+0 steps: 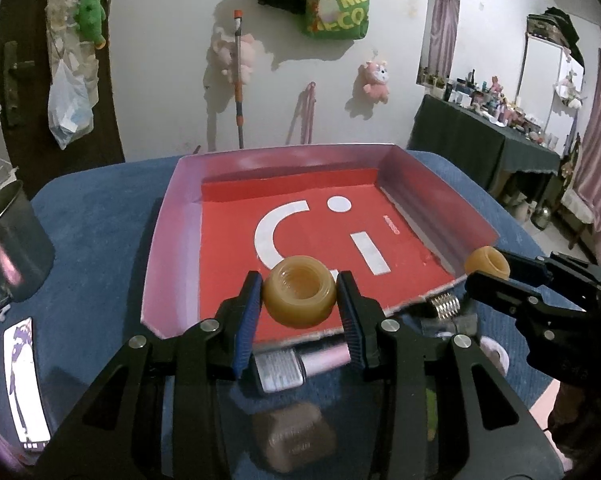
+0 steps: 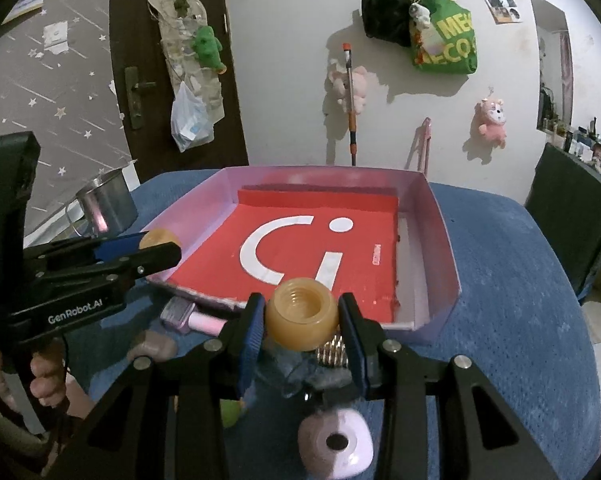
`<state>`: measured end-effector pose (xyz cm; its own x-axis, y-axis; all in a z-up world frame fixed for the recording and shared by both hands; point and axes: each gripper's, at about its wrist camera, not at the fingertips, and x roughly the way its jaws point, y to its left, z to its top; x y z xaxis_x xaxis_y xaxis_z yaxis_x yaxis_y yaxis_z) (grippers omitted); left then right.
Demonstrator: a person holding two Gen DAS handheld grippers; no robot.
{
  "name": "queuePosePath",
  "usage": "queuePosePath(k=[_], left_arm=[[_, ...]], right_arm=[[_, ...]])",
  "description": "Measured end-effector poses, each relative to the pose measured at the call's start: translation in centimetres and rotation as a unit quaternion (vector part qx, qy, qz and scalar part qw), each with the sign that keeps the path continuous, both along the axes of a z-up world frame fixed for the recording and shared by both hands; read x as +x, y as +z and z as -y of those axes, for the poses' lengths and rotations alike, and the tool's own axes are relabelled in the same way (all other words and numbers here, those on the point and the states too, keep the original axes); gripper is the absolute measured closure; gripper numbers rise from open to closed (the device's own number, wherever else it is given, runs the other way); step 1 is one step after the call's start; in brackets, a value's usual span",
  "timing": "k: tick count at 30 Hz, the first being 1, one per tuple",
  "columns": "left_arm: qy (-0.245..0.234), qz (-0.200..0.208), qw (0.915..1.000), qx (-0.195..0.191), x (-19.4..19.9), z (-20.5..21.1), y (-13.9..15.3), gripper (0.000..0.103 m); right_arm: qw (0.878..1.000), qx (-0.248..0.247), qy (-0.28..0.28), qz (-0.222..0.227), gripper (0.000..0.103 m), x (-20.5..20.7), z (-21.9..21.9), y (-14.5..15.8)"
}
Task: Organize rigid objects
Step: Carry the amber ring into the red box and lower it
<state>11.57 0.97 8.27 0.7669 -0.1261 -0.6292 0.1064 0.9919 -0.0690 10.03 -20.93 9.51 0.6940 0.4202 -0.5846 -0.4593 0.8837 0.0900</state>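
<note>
My left gripper (image 1: 299, 298) is shut on an amber threaded plastic nut (image 1: 299, 293), held over the near edge of a shallow pink box with a red floor (image 1: 172, 220). My right gripper (image 2: 302, 316) is shut on a second amber nut (image 2: 303, 312), just before the box's near rim (image 2: 428, 330). In the left wrist view the right gripper (image 1: 485, 271) shows at the right with its nut (image 1: 487, 263). In the right wrist view the left gripper (image 2: 162, 249) shows at the left with its nut (image 2: 158, 239), and a person's hand (image 2: 46, 384) holds it.
On the blue cloth (image 1: 96, 240) before the box lie a pink tube (image 1: 296, 364), a metal screw base (image 1: 444, 303), a brown block (image 1: 292, 436) and a pale roll with a hole (image 2: 336, 444). A steel mug (image 1: 12, 244) stands at the left, a phone (image 1: 24, 384) beside it.
</note>
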Motion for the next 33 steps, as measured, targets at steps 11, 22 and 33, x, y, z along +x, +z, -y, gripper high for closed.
queuePosePath(k=[11, 22, 33], left_arm=[[-0.001, -0.026, 0.9997, 0.000, 5.0, 0.0, -0.8, 0.067], [0.006, -0.072, 0.9974, -0.008, 8.8, -1.0, -3.5, 0.067], [0.007, -0.123, 0.9922, -0.017, 10.8, -1.8, -5.8, 0.067]], right_arm=[[1.000, -0.016, -0.004, -0.011, 0.062, 4.8, -0.8, 0.6], [0.997, -0.033, -0.020, -0.070, 0.062, 10.4, -1.4, -1.0], [0.991, -0.063, -0.018, -0.119, 0.062, 13.5, -2.8, -3.4]])
